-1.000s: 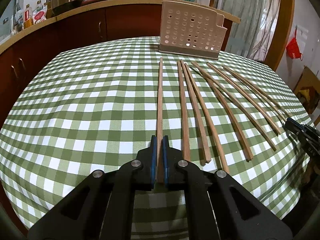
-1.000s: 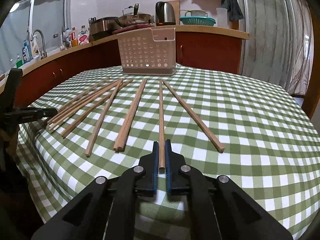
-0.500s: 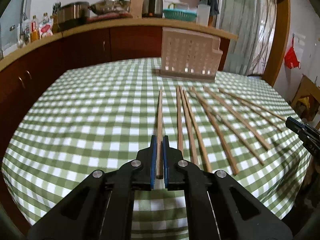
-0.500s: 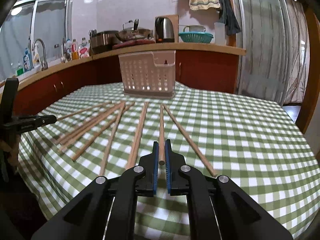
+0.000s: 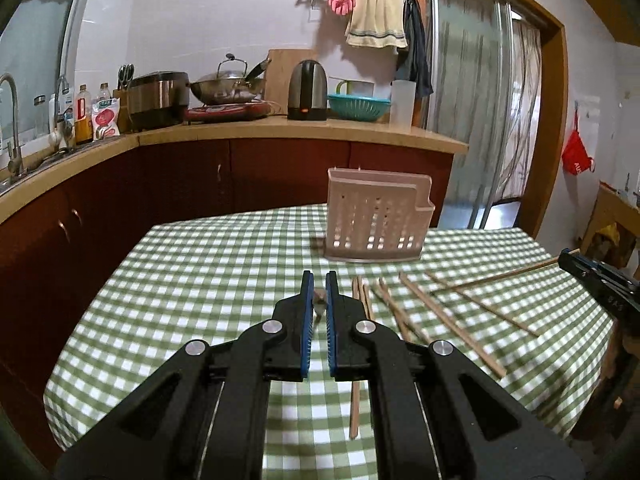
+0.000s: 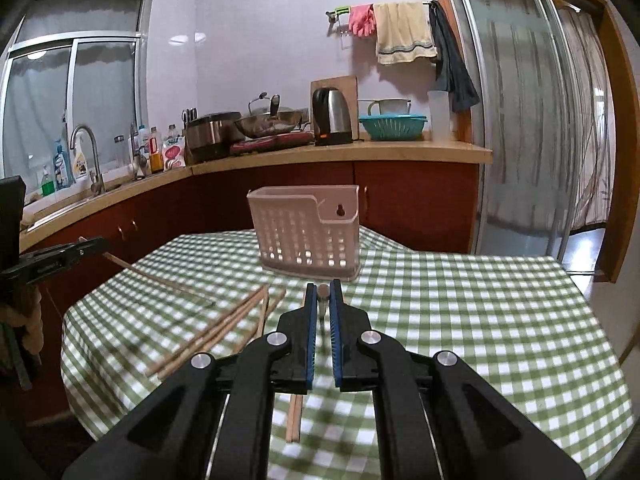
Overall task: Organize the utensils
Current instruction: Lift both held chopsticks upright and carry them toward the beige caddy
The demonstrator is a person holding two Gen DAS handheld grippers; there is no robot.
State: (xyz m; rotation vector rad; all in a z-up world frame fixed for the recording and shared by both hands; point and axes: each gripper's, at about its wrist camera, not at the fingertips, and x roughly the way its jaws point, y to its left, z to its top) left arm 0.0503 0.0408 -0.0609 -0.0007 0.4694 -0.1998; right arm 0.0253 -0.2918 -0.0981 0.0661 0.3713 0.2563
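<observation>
Each tool clenches one chopstick end-on: left tool [image 5: 319, 294], right tool [image 6: 323, 295]. Loose chopsticks [image 5: 440, 312] lie on the checked surface [image 5: 200, 280] near the perforated holder [image 5: 376, 220].

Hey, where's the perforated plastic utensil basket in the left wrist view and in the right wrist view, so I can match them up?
Left wrist view: the utensil basket stands right of centre, at the table's far edge, beyond the left gripper.
Right wrist view: the utensil basket stands near centre, straight beyond the right gripper.
Shared landmark: the black electric kettle on the counter behind.
</observation>
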